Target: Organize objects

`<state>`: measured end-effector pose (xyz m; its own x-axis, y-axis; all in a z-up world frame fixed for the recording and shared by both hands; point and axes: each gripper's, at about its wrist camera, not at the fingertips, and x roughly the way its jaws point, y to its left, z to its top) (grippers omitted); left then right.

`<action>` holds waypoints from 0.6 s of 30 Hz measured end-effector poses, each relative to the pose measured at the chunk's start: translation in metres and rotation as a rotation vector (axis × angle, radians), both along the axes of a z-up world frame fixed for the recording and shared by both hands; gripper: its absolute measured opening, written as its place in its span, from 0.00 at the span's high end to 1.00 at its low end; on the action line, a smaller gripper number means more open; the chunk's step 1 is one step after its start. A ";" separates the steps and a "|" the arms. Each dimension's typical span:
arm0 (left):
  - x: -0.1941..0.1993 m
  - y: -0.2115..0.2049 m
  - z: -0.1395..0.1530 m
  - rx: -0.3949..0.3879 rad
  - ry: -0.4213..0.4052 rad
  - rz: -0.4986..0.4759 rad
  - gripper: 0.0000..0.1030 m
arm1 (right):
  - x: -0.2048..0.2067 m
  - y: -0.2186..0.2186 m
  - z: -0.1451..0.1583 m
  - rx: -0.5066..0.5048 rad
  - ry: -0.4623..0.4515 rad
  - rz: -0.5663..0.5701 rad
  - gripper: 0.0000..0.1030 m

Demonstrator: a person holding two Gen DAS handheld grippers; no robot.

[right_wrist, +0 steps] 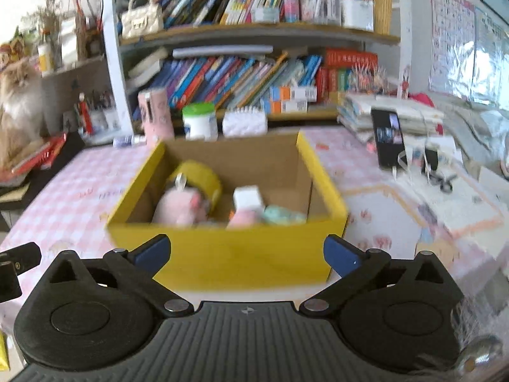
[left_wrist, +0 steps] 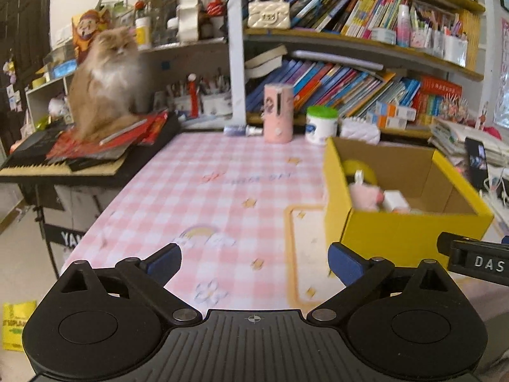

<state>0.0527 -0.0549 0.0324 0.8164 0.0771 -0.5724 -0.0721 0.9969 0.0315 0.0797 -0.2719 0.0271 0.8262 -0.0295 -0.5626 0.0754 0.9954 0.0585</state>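
A yellow cardboard box [right_wrist: 222,254] stands on the pink checked table; it also shows in the left wrist view [left_wrist: 397,238]. Inside lie a pink plush toy [right_wrist: 181,207], a yellow tape roll [right_wrist: 203,175], a small white box [right_wrist: 248,197], a pink item [right_wrist: 243,218] and a mint green item [right_wrist: 283,216]. My right gripper [right_wrist: 246,254] is open and empty just in front of the box's near wall. My left gripper [left_wrist: 254,258] is open and empty over the tablecloth, left of the box.
A pink cylinder [left_wrist: 278,113], a white jar with a green lid [left_wrist: 321,124] and a small bottle [left_wrist: 241,130] stand at the table's back edge. A cat [left_wrist: 105,82] sits on red books at the left. A phone [right_wrist: 388,140] and scissors [right_wrist: 443,183] lie right.
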 end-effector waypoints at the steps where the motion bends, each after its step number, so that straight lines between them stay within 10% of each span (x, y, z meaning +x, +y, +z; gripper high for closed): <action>1: -0.005 0.004 -0.002 0.005 0.006 0.001 0.03 | -0.004 0.007 -0.003 -0.003 0.014 -0.001 0.00; 18: -0.054 0.057 -0.016 -0.017 0.101 0.024 0.03 | -0.076 0.083 -0.013 -0.080 0.051 0.032 0.00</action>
